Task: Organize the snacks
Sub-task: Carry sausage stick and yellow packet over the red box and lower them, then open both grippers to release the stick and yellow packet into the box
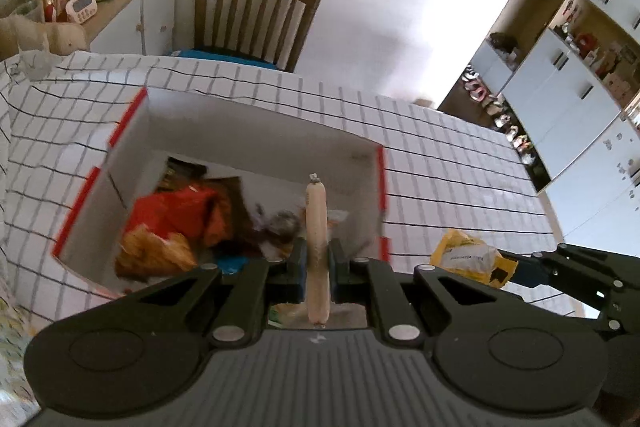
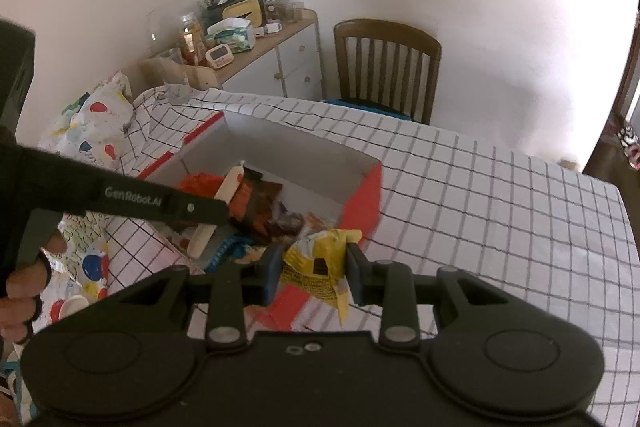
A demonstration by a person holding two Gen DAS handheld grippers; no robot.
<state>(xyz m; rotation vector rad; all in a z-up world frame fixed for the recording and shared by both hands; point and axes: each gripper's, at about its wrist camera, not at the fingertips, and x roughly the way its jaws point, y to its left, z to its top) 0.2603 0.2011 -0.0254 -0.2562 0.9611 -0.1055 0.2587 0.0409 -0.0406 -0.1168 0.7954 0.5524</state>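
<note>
My left gripper point(image 1: 317, 259) is shut on a pale sausage stick point(image 1: 316, 227) and holds it above the open white box with red edges point(image 1: 260, 131). The box holds several snack packets, among them a red-orange one point(image 1: 180, 215). In the right wrist view the left gripper point(image 2: 224, 213) shows over the box point(image 2: 360, 195) with the sausage point(image 2: 224, 191) in it. My right gripper point(image 2: 312, 273) is shut on a yellow snack packet point(image 2: 320, 259), held just outside the box's near right corner. The packet also shows in the left wrist view point(image 1: 468, 257).
The table wears a white checked cloth point(image 2: 500, 211). A wooden chair point(image 2: 386, 67) stands at the far side. A cluttered sideboard point(image 2: 256, 39) is at the back left. A balloon-print cloth point(image 2: 92, 123) lies at the table's left. Tall white cupboards point(image 1: 580, 75) stand right.
</note>
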